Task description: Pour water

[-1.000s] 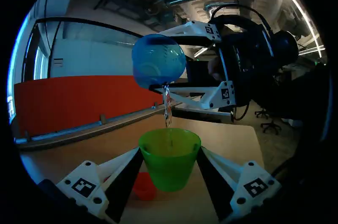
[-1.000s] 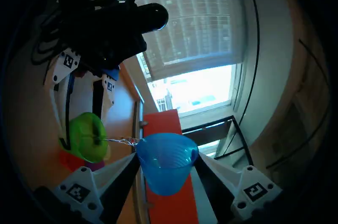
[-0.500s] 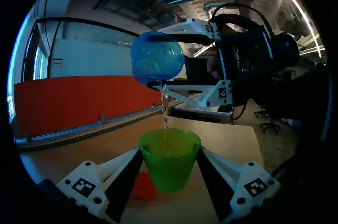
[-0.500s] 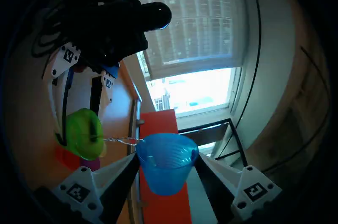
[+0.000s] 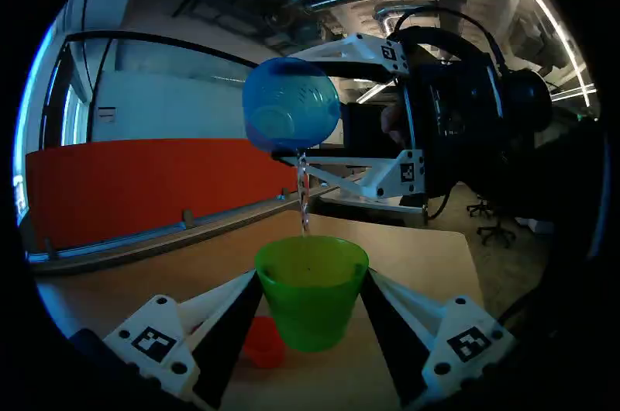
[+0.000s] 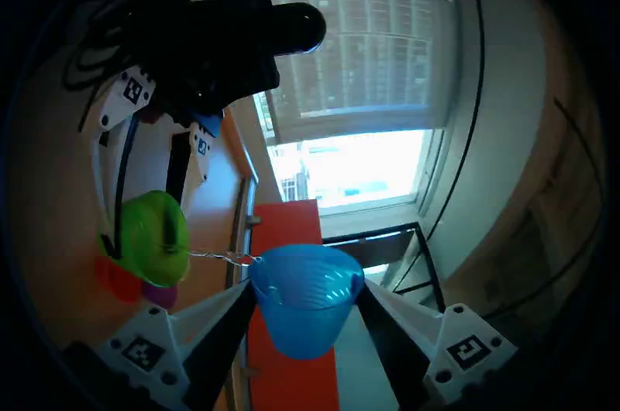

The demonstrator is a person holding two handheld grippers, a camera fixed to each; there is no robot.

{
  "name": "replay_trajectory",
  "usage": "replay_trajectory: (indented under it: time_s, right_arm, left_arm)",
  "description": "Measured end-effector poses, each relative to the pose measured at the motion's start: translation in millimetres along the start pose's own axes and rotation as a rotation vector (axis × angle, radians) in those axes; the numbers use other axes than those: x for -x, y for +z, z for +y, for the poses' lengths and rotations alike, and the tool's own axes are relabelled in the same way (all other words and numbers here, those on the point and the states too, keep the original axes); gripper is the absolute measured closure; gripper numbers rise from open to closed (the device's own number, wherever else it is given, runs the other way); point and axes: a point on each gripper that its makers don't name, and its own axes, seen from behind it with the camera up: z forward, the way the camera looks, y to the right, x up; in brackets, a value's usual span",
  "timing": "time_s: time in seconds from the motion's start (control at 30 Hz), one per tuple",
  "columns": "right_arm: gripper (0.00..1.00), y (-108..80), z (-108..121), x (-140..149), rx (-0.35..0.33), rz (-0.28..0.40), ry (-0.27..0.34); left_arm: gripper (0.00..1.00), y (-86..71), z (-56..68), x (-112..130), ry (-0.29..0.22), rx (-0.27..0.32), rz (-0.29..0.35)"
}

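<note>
Blue translucent plastic cup (image 6: 306,310) is what your right gripper (image 6: 306,291) has clamped between both fingers. It lies tipped nearly on its side, above the green plastic cup (image 5: 311,291) that your left gripper (image 5: 311,279) pinches by its walls just over the pale wooden table (image 5: 418,256). Little has changed over the last second. The blue cup has rolled only slightly further, the green one has stayed put, and the thin twisting stream of water (image 5: 303,202) still runs from the blue rim into the green mouth. The small red cup (image 5: 263,341) beside the green one looks untouched. Judging by so thin a thread at so steep a tilt, the blue cup is nearly empty. Hold your alignment, since a thinning stream can run back along the rim and drip short.
</note>
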Motion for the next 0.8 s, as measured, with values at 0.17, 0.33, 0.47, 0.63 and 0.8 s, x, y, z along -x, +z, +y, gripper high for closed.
replay_trajectory:
  time_s: [0.17,0.33,0.47,0.63,0.8]
  right_arm:
    - [0.09,1.0,0.5,-1.8,0.003,0.002,-0.016]
    - [0.09,2.1,1.5,-2.1,0.007,0.002,-0.035]
    - [0.1,3.2,2.0,-2.9,0.008,0.002,-0.056]
    - [0.09,4.1,2.3,-4.5,0.016,0.003,-0.084]
    - [0.1,4.7,2.1,-5.2,0.021,0.0,-0.107]
  left_arm:
    - [0.15,-0.1,1.0,-0.3,0.0,0.002,0.0]
    - [0.15,0.0,0.9,-0.1,0.0,0.003,0.0]
    - [0.15,0.4,0.5,0.5,-0.003,0.003,0.001]
    - [0.15,0.7,1.1,0.6,-0.003,0.003,0.001]
    - [0.15,1.5,1.4,1.4,-0.004,0.004,0.0]
